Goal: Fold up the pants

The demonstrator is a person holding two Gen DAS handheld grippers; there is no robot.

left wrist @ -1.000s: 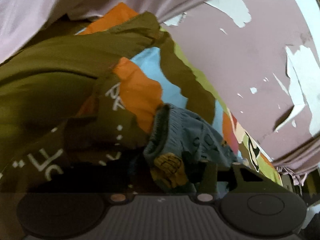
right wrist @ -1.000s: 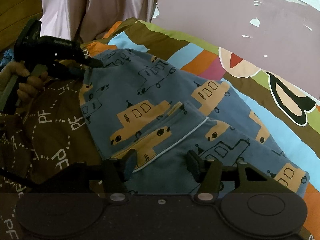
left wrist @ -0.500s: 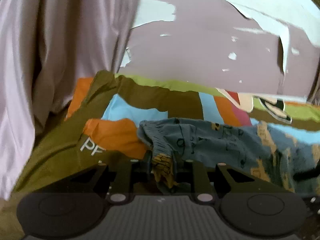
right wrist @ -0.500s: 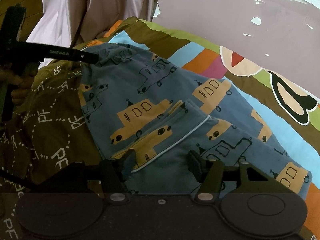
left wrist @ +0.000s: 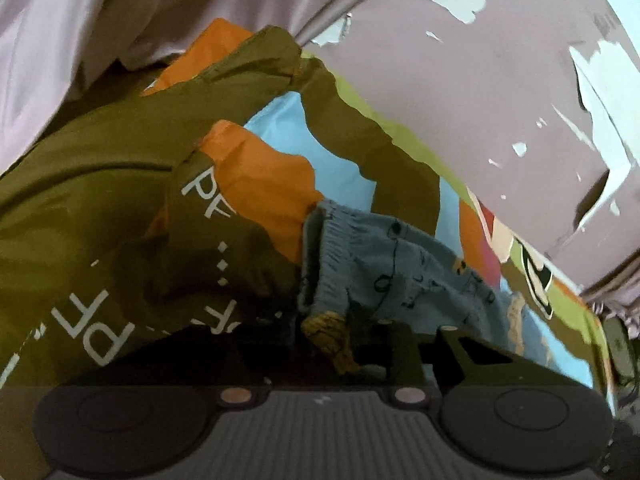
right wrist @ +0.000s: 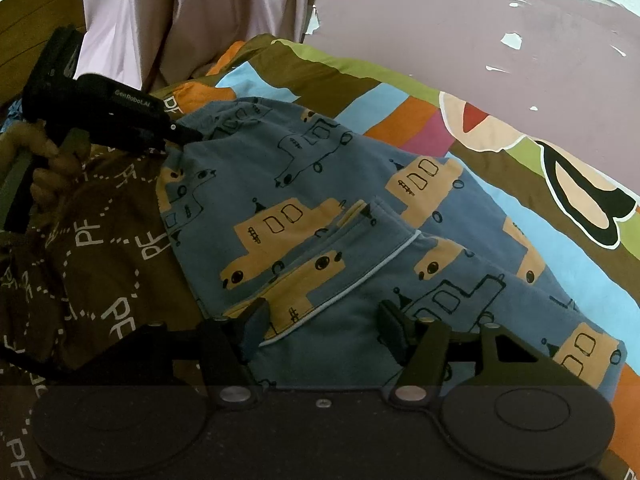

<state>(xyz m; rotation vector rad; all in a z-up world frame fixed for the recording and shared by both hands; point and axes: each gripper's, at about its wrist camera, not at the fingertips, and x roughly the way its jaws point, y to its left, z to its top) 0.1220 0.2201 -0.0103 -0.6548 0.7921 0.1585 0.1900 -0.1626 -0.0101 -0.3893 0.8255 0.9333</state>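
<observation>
Pinching the waistband corner, the left gripper (right wrist: 188, 136) sits clamped on the pants (right wrist: 360, 240); the right gripper (right wrist: 324, 324) hangs agape over the near hem, gripping nothing. Pants lie flat on the bedspread (right wrist: 500, 208), long axis roughly 10-to-4 o'clock, waistband toward 10. Risk: thin corner bite may slip when lifted; brown sheet (right wrist: 100, 240) could snag.

One pair of pants (right wrist: 320, 216), two grippers, apparently one bedsheet (right wrist: 500, 208).
</observation>
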